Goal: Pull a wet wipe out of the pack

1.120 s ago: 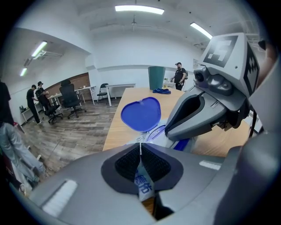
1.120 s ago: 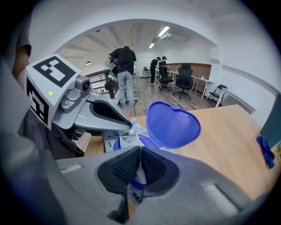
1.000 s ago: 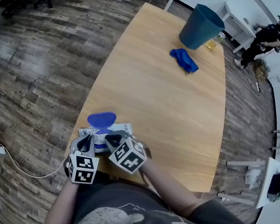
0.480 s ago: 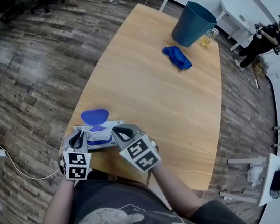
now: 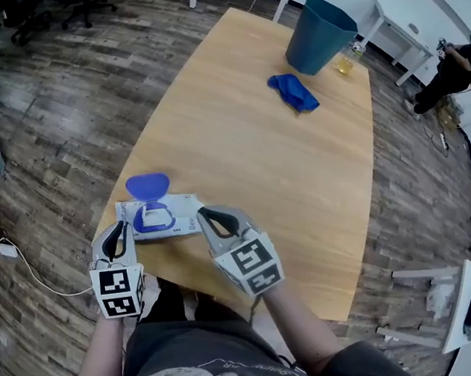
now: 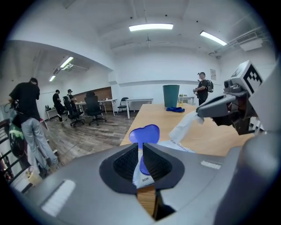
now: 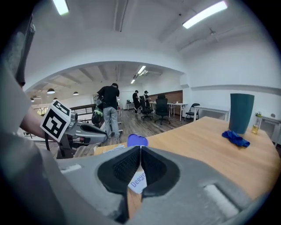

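A white wet wipe pack [image 5: 183, 205] lies flat at the near left corner of the table, its blue lid [image 5: 147, 186] flipped open. My right gripper [image 5: 205, 215] is shut on a white wet wipe [image 6: 186, 125], which stretches from its tips [image 6: 199, 115] down to the pack [image 6: 178, 146]. My left gripper [image 5: 115, 233] hangs just short of the pack's left end. Its jaws have just been opening and show a narrow gap [image 6: 141, 147]. Nothing is pressed between them; pack and lid [image 6: 145, 134] show through the gap. The right gripper view has shut jaws [image 7: 140, 151] over the pack's label [image 7: 138, 181].
A teal bin [image 5: 319, 34], a blue cloth [image 5: 293, 92] and a glass of yellow liquid [image 5: 342, 64] stand at the far end of the wooden table [image 5: 286, 176]. Office chairs and people are on the wooden floor beyond. A cable [image 5: 31, 270] lies at the left.
Both grippers have lifted off the pack and drawn back toward me. The right has moved away to the right with the wipe. The left jaws have parted slightly.
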Tool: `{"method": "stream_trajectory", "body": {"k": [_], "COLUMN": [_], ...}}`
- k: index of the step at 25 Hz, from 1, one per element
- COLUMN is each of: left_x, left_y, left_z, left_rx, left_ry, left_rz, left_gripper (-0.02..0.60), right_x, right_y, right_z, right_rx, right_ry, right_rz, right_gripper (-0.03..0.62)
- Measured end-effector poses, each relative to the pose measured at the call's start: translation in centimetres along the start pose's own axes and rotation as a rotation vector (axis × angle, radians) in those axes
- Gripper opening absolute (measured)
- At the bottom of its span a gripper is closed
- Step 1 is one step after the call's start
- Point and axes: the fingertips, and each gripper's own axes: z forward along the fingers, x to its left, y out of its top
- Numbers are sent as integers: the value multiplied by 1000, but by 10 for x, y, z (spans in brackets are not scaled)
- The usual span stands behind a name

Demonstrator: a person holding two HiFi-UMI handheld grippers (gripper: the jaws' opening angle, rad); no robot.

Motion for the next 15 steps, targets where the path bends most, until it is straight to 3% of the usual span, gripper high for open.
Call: {"method": "stream_trajectory", "body": {"k": [6, 15], "left_x": [-33, -52], "left_y": [1, -11], "left_z": [-32, -66], "left_rx": [-25, -71], "left_ry": [-63, -176], "left_rz": [-174, -160], "left_gripper": [32, 21], "right_x": [4, 33], "right_y": [-19, -47], "right_z": [-24, -66], "right_rx": [-6, 4], "right_ry": [-7, -117], "right_rz": [48, 103], "right_gripper": [3, 3]}}
